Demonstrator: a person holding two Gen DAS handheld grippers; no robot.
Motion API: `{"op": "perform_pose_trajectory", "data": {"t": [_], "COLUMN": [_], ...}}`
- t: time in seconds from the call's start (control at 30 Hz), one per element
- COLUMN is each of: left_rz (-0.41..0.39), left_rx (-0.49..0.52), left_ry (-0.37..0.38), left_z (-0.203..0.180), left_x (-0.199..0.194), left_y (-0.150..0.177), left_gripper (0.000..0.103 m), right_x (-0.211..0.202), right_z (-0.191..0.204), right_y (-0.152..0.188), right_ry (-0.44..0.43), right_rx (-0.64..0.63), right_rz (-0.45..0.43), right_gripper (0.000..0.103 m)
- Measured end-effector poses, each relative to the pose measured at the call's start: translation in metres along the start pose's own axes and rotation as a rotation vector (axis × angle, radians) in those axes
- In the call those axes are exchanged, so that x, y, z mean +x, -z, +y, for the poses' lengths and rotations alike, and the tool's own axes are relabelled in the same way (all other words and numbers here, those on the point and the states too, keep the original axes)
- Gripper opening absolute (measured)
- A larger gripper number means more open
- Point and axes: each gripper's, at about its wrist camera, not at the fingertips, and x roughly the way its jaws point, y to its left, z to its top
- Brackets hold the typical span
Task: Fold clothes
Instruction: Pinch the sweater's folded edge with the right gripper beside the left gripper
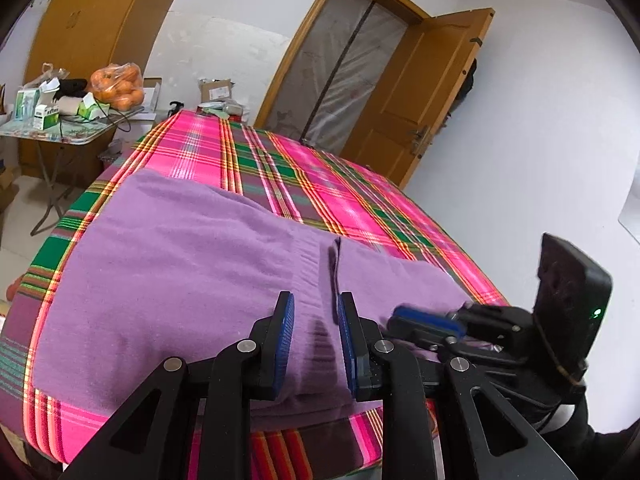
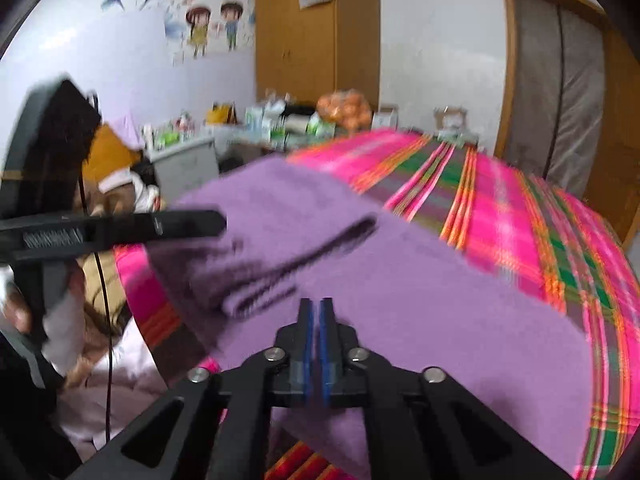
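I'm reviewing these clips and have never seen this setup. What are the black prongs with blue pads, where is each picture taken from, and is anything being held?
There is no robot: a person carries a hand-held gripper in each hand, with a camera looking along its fingers. The left camera shows the left hand-held gripper, jaws apart over a purple garment lying on a bed with a pink plaid sheet. The right hand-held gripper shows beside it. The right camera, blurred, shows that gripper with pads nearly together; whether cloth is pinched is unclear.
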Motion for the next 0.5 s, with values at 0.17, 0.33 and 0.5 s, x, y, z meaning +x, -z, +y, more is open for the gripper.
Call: {"op": "perform_pose_trajectory", "data": {"t": [0.17,0.33,0.5], "left_rz": [0.006,-0.006,-0.012], "left_rx": [-0.008,-0.007,-0.007], "left_ry": [0.001,0.001,0.008], "left_z": [0.000,0.000,-0.001], "left_x": [0.002,-0.001,-0.003], "left_y": [0.001,0.000,0.000], "left_gripper": [0.023,0.023,0.023], "right_x": [0.022,0.024,0.011], "right_z": [0.000,-0.005,-0.003], "right_y": [0.003,0.001,0.002], "right_ry": [-0.005,-0.004,-0.024], "right_rx": [-0.030,-0.005,-0.006], "right_rz": [0.076,0.071,0.044], "right_gripper": [0.021,0.002,0.002]}}
